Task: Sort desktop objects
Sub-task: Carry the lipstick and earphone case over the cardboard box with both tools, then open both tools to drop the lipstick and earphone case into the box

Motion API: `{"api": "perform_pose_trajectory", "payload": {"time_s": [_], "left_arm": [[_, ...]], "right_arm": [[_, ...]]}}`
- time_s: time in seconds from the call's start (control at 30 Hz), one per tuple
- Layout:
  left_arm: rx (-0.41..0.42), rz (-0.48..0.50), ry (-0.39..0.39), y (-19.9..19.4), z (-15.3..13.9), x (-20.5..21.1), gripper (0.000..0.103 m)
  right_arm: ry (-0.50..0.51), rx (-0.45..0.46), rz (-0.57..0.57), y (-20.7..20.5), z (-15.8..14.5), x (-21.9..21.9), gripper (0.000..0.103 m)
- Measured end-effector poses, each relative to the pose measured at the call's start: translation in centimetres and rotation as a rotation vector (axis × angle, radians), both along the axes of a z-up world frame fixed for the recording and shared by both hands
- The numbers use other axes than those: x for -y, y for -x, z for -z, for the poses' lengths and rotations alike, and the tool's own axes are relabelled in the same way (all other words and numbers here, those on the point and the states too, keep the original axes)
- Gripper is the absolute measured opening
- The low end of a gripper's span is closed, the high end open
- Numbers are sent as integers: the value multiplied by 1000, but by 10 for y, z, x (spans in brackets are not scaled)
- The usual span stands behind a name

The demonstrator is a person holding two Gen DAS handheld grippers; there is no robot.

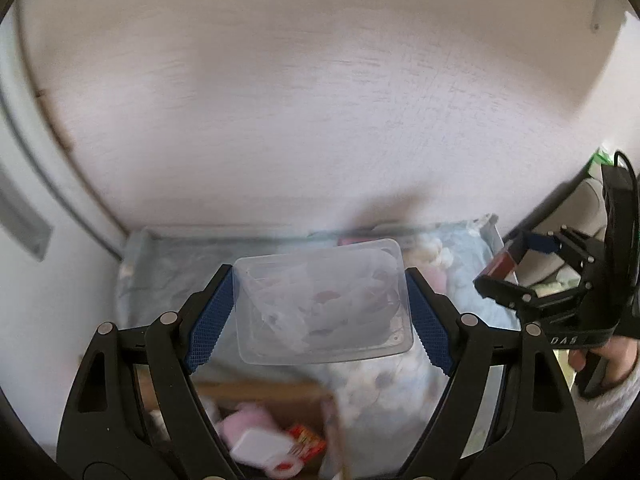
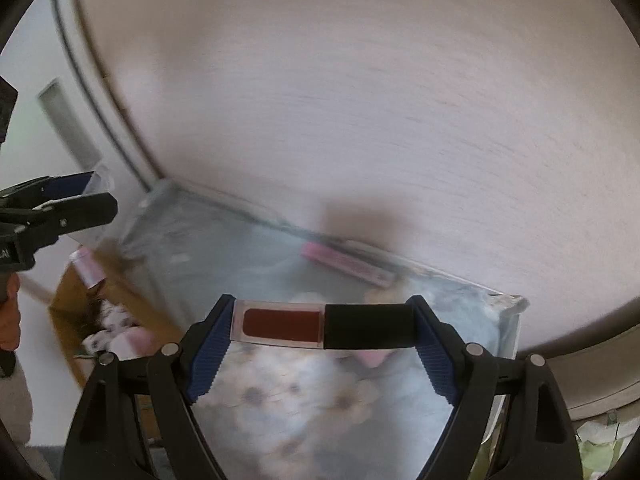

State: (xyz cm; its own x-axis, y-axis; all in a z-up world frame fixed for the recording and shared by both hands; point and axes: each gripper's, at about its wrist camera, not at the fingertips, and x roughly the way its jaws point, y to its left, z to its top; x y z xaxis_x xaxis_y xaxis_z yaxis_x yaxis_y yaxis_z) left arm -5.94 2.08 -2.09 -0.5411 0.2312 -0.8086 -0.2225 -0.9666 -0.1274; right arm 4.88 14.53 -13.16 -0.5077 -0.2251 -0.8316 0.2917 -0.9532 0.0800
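My left gripper [image 1: 322, 304] is shut on a clear plastic box [image 1: 320, 300] with white items inside, held above a pale blue floral storage box [image 1: 160, 272]. My right gripper [image 2: 322, 328] is shut on a lip gloss tube [image 2: 320, 326] with a dark red body and black cap, held crosswise over the same floral box [image 2: 506, 320]. The right gripper also shows at the right of the left wrist view [image 1: 520, 268], still holding the tube. The left gripper shows at the left edge of the right wrist view [image 2: 80, 196].
A white table [image 1: 320, 100] fills the upper part of both views. A cardboard box [image 2: 64, 300] with pink and white items sits left of the floral box. A pink tube [image 2: 346, 264] lies at the floral box's far edge.
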Motion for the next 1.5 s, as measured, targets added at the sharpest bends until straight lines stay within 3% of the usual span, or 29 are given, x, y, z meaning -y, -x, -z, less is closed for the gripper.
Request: {"api": "perform_pose_trajectory", "payload": {"time_s": [0.33,0.5,0.7,0.9,1.17,1.23,1.3,1.43,1.5], "left_arm": [[55,-96,48,-69,19,117,81],[101,-143,50,-93,59,144,81],[169,-136,87,-108,110,170,81],[188,-116,120,-112,131,174,81],[192,-89,124,-108,136,172,82],[216,-96,94,-105,137,174,89],[201,-117,69,-104,133,176,103],[185,-141,33,-99,126,180,103],[191,-146,2,-96,125,182,103]], "right_arm": [[79,28,-202,-47,-1,112,81],[84,39,-282,-64,28,175,81],[49,108,-313,-85,60,219,81],[23,150,-313,-92,82,231,81],[17,170,-298,-87,91,236,82],[17,180,-303,-87,94,238,82],[33,199,-306,-87,98,238,84],[120,200,-287,-88,97,228,102],[147,190,-286,-89,93,223,102]]}}
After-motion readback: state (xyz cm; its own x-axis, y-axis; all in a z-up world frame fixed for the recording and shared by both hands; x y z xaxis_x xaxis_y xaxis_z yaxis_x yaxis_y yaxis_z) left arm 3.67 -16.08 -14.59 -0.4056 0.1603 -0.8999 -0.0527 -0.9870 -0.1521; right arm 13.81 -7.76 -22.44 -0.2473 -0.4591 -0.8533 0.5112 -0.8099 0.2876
